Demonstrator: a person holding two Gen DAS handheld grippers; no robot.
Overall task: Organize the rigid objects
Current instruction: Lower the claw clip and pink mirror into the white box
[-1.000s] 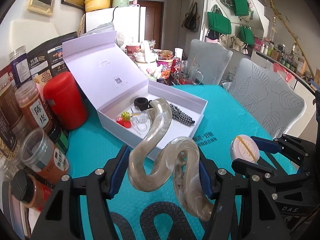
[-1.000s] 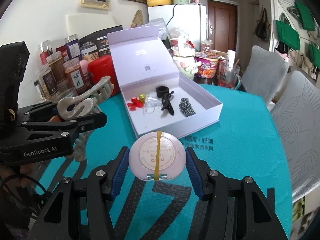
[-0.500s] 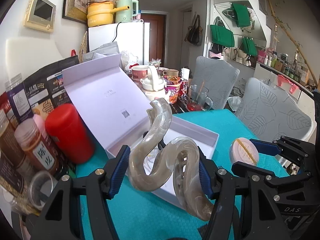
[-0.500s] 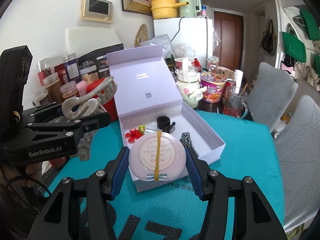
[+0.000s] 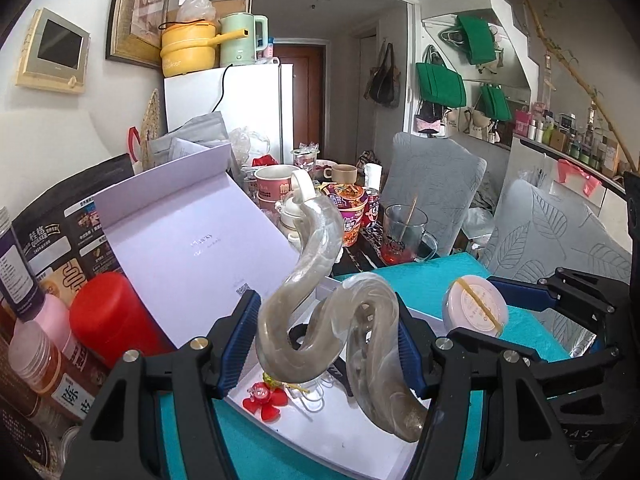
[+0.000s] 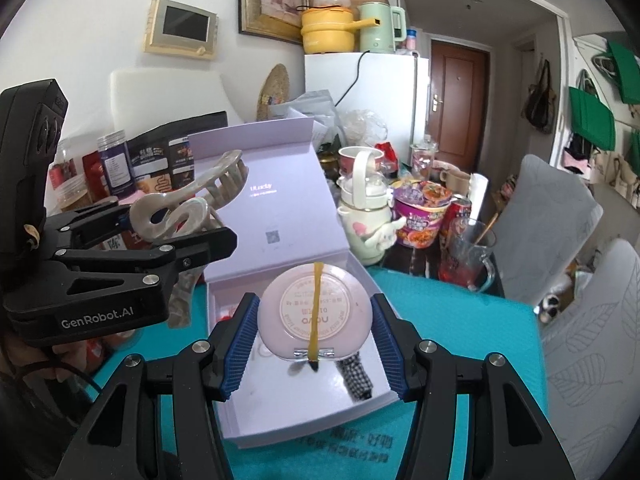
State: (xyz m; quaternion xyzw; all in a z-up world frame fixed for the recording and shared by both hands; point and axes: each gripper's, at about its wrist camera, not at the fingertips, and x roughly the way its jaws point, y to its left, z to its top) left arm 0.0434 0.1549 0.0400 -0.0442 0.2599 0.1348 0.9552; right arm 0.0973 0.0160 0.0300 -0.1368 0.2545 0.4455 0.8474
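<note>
Open box (image 6: 304, 420) floor free at front, raised lid (image 6: 276, 200) blocks behind, red canister (image 5: 108, 320) & jars crowd left

Marbled beige hair claw (image 5: 332, 320), pale pink round case (image 6: 314, 322) with yellow band, lilac box (image 6: 280, 208), teal tablecloth (image 6: 452, 320).

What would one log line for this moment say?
left hand-held gripper: shut on marbled beige hair claw | right hand-held gripper: shut on round pink compact | both over open white box
</note>
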